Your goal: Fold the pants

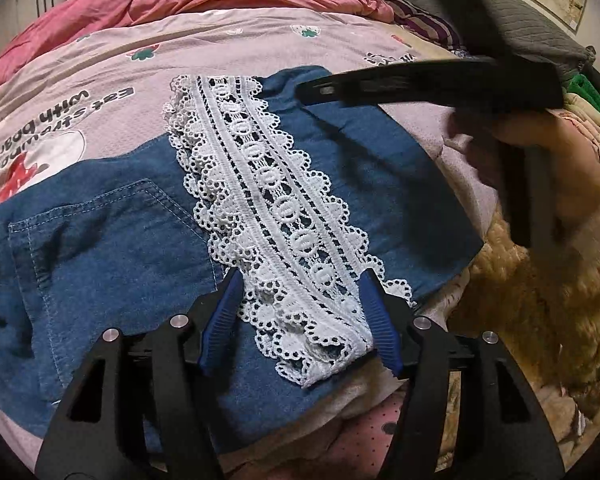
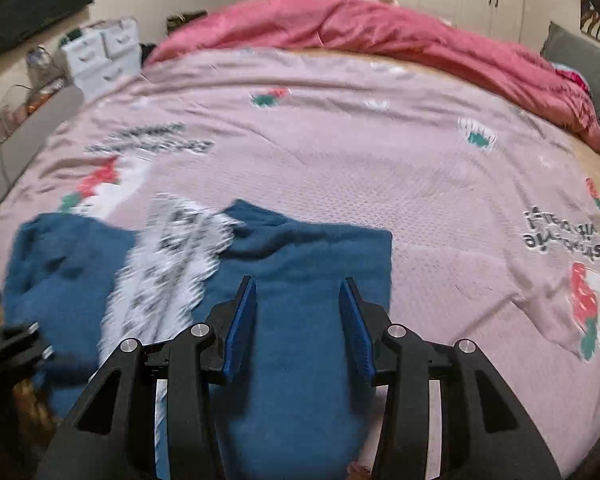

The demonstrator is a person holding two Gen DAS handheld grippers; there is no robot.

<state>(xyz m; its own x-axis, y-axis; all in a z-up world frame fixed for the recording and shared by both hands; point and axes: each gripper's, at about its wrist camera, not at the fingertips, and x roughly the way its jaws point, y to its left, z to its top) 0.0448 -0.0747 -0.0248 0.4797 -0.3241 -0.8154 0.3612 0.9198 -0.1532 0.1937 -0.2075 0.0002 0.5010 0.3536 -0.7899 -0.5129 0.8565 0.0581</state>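
Observation:
Blue denim pants [image 1: 112, 240] with a white lace trim band [image 1: 276, 216] lie folded flat on the pink bedspread [image 1: 228, 48]. My left gripper [image 1: 300, 280] is open, its blue pads either side of the near end of the lace, holding nothing. My right gripper [image 2: 298, 284] is open and empty above the plain denim part of the pants [image 2: 308, 264]; this view is blurred. The right gripper also shows in the left wrist view [image 1: 420, 84] as a dark blurred shape over the far right corner of the pants.
A pink-red quilt [image 2: 380, 28] is bunched along the far side of the bed. A tan fluffy fabric [image 1: 540, 312] lies at the right edge. White drawers [image 2: 104, 56] and cupboards stand by the far wall. A grey headboard [image 1: 540, 20] is at right.

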